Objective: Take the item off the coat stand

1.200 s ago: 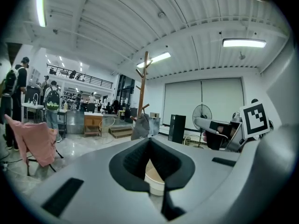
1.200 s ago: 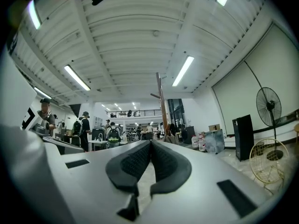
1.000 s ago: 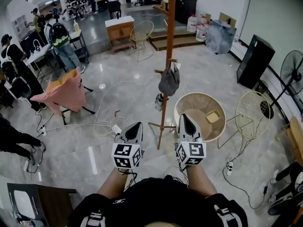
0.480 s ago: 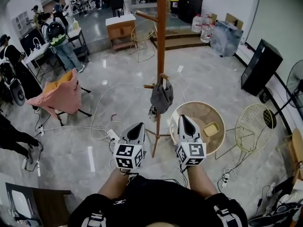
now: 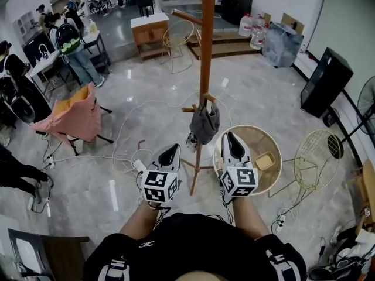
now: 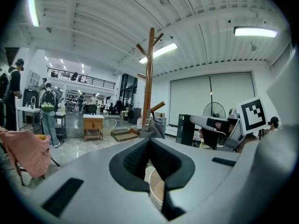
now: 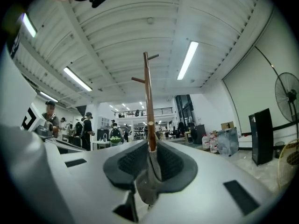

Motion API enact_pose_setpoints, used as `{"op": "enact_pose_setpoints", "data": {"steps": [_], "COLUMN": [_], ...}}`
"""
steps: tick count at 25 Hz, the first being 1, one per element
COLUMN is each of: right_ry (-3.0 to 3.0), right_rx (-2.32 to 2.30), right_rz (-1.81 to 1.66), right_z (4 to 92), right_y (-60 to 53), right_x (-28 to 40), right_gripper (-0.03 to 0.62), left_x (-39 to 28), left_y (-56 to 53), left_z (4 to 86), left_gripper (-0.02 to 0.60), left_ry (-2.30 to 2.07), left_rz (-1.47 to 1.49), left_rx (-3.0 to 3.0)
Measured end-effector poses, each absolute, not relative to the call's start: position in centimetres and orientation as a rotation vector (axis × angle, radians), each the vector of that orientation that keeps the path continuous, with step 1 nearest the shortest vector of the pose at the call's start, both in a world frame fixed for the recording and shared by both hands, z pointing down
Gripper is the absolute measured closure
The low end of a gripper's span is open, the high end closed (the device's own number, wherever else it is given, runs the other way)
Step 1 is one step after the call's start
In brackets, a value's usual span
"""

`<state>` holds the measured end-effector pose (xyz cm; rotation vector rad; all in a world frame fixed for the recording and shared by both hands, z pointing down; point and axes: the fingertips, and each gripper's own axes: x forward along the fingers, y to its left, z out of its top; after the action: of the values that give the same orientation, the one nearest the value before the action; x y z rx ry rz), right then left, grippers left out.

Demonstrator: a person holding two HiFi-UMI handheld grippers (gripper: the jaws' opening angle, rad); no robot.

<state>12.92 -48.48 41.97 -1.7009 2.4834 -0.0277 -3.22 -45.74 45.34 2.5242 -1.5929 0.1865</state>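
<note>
The task is not yet begun: the grey item (image 5: 205,123) hangs on a low peg of the coat stand (image 5: 206,51), while the left gripper (image 5: 170,150) and right gripper (image 5: 228,137), jaws together and empty, sit near it.

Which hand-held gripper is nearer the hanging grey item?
Right. The right hand-held gripper is just right of the grey item; left hand-held gripper farther, left of the stand.
</note>
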Motion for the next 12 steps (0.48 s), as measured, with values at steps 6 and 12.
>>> {"op": "enact_pose_setpoints", "data": {"steps": [6, 12], "right_ry": [2.532, 2.662], "right_rx": [-1.695, -1.714], "right_rz": [-0.036, -0.067], "right_z": [42.8, 45.9], "right_y": [-51.1, -54.3], "right_x": [11.2, 9.5], "right_gripper": [0.423, 0.308], "left_x": [-5.4, -7.6], "left_y": [-46.4, -46.4], "left_z": [46.4, 46.8], "left_gripper": [0.569, 0.569], "left_ry": [-1.628, -1.682], "left_rz": [0.193, 0.194], "left_rx": [2.474, 2.427]}}
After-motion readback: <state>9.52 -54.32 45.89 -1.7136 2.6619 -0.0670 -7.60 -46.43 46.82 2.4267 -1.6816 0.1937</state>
